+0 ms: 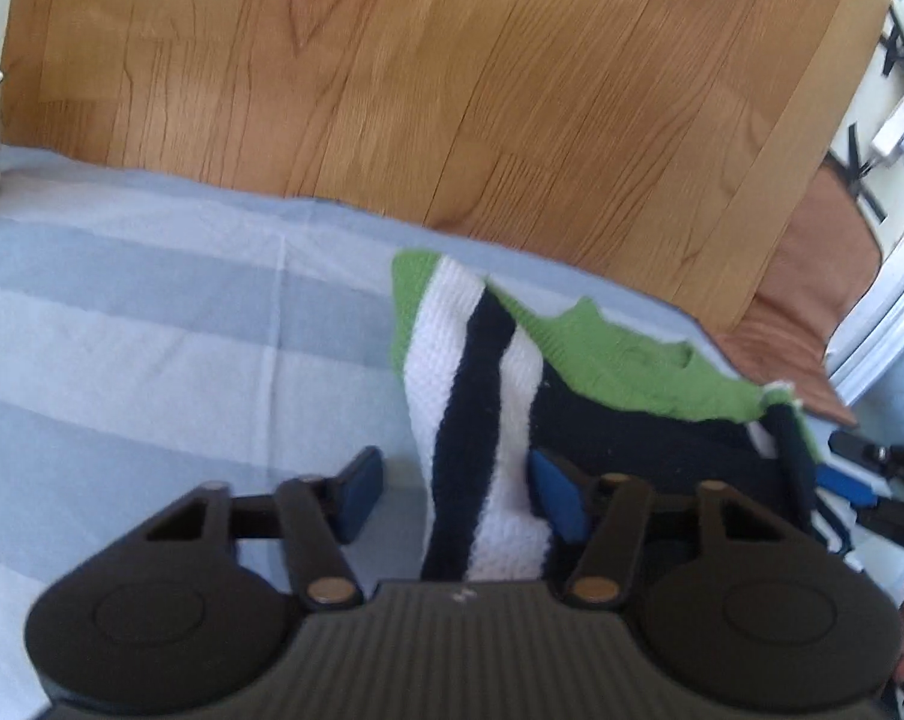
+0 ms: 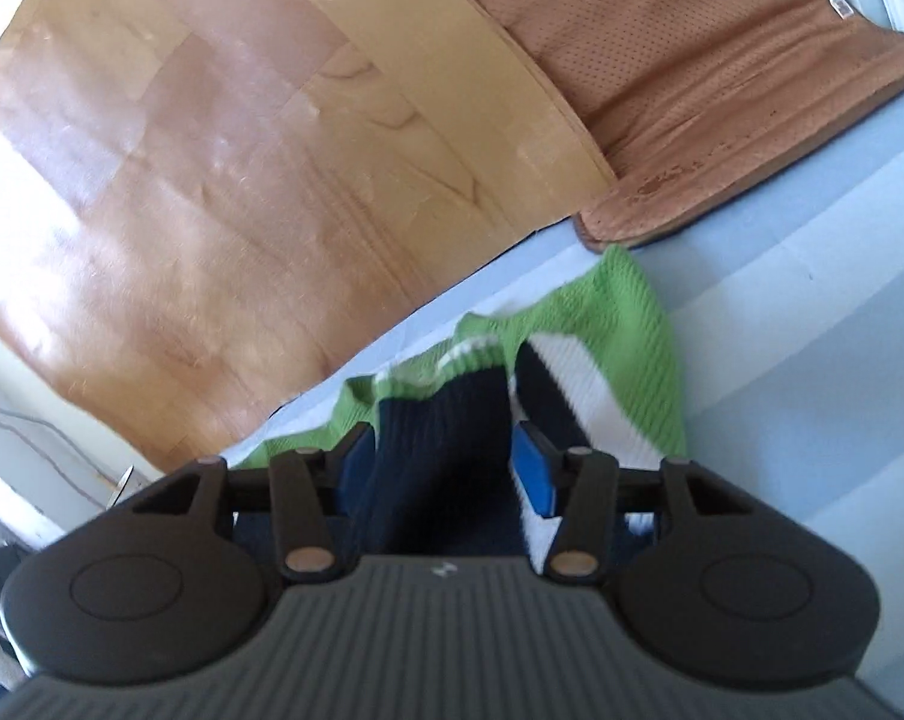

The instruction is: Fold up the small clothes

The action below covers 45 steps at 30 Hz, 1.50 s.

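Since the knitted garment (image 1: 482, 420) is soft and limp on the striped cloth (image 1: 152, 330), pinch its edges; each hand-held gripper, left (image 1: 452, 492) and right (image 2: 446, 468), straddles fabric with jaws apart.

A: What does the left gripper (image 1: 458, 495) look like?

B: A grey ribbed body with a tiny white mark at its front edge, and a round black housing on each side with a circle moulded into it. Black link arms run forward, pinned with brass-coloured rivets, to fingers with blue pads (image 1: 557, 495).

A: And the right gripper (image 2: 446, 471)?

B: The same build: ribbed grey centre, black lobes, brass rivets, blue pads (image 2: 533, 477). In the left wrist view its black frame and a blue pad show at the right edge.
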Available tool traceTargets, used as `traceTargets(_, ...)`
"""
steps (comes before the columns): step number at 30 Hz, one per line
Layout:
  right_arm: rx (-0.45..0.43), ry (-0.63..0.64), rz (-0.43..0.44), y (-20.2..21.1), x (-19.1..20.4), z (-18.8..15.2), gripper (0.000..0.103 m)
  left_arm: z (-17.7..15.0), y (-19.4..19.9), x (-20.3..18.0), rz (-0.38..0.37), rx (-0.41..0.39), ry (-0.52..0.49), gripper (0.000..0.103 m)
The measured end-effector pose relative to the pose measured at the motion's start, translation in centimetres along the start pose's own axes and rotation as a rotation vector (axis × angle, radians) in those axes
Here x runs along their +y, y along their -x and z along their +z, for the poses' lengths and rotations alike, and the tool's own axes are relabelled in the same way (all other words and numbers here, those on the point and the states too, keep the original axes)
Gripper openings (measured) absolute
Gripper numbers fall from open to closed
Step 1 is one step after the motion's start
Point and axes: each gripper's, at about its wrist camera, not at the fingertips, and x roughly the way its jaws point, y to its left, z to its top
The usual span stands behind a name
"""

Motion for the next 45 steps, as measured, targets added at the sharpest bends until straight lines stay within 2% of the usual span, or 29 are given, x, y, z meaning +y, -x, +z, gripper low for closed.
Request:
traceTargets(2,-0.022,-0.006,0.011,0.7,-0.6,0.8,0.054,-0.2,-0.1,-0.4,0.01,-0.005,-0.018,0.031)
traceTargets(7,-0.013,-0.064,-0.002,-0.8,-1.4,2.1,0.055,-0.6,0.1,-0.8,0.026,-0.048,-0.015,0.03)
traceTargets(9,-0.06,0.005,-0.033,-0.1,-0.3,2.3,0.055,-0.8,0.2,-1.1,0.041,-0.063,-0.035,0.03)
traceTargets(11,-0.07,0.112,-0.048,0.4,1.9,2.3,0.055,-1.0,0.2,-1.4,0.055,-0.074,-0.051,0.03)
traceTargets(12,-0.065,0.165,-0.051,0.6,3.0,2.0,0.055,-1.0,0.3,-1.5,0.057,-0.077,-0.052,0.03)
traceTargets(16,-0.021,0.391,-0.116,-0.6,7.4,-0.6,0.068,-1.1,0.5,-1.4,0.053,-0.085,-0.055,0.03)
traceTargets(19,0.023,0.446,-0.201,-3.0,8.0,-2.0,0.069,-1.1,0.6,-1.3,0.044,-0.086,-0.054,0.03)
traceTargets(20,0.032,0.453,-0.223,-3.6,7.7,-2.1,0.066,-1.1,0.6,-1.3,0.042,-0.086,-0.055,0.03)
traceTargets(21,0.035,0.454,-0.243,-4.0,7.2,-2.0,0.035,-1.1,0.7,-1.3,0.038,-0.087,-0.055,0.029)
traceTargets(22,0.045,0.429,-0.237,-4.1,6.7,-1.4,0.013,-1.1,0.8,-1.1,0.028,-0.09,-0.051,0.028)
traceTargets(23,0.027,0.369,-0.209,-3.5,6.2,-0.6,0.012,-1.1,1.1,-0.9,0.016,-0.098,-0.043,0.024)
traceTargets(25,-0.089,0.29,-0.122,-1.1,6.2,1.0,0.012,-1.0,1.8,-0.4,-0.018,-0.124,-0.013,0.02)
traceTargets(27,-0.233,0.261,-0.019,2.3,6.6,2.0,0.012,-0.8,2.2,-0.2,-0.034,-0.154,0.015,0.018)
traceTargets(29,-0.34,0.25,0.059,5.4,6.0,1.9,0.011,-0.8,2.2,0.0,-0.037,-0.149,0.026,0.019)
traceTargets(30,-0.356,0.247,0.06,6.3,5.3,1.3,0.011,-0.8,2.0,-0.1,-0.033,-0.137,0.025,0.019)
traceTargets(31,-0.341,0.243,0.023,6.7,4.2,0.5,0.011,-0.9,1.7,-0.2,-0.016,-0.123,0.018,0.02)
traceTargets(33,-0.259,0.232,-0.105,6.0,1.7,-0.9,0.011,-1.1,1.0,-0.8,0.042,-0.087,-0.016,0.03)
traceTargets(34,-0.208,0.212,-0.197,5.3,0.2,-1.5,0.01,-1.2,0.7,-1.2,0.064,-0.082,-0.043,0.031)
traceTargets(35,-0.168,0.184,-0.267,4.9,-1.2,-1.9,0.01,-1.3,0.8,-1.5,0.076,-0.088,-0.064,0.033)
traceTargets(36,-0.143,0.14,-0.285,4.8,-2.4,-2.0,0.01,-1.4,0.9,-1.7,0.087,-0.091,-0.079,0.036)
traceTargets(37,-0.149,0.082,-0.253,5.3,-3.4,-2.1,0.011,-1.6,0.9,-1.9,0.088,-0.089,-0.09,0.037)
traceTargets(39,-0.154,0.006,-0.205,6.3,-3.9,-1.6,0.014,-1.6,0.9,-1.9,0.075,-0.079,-0.094,0.048)
traceTargets(41,-0.166,0.018,-0.166,6.9,-2.9,-1.3,0.019,-1.5,1.1,-1.9,0.061,-0.077,-0.091,0.049)
traceTargets(43,-0.163,0.078,-0.158,6.4,-1.5,-0.9,0.045,-1.4,1.3,-1.8,0.049,-0.083,-0.082,0.049)
traceTargets(45,-0.142,0.13,-0.161,5.7,-0.8,-0.8,0.049,-1.3,1.6,-1.6,0.039,-0.097,-0.067,0.052)
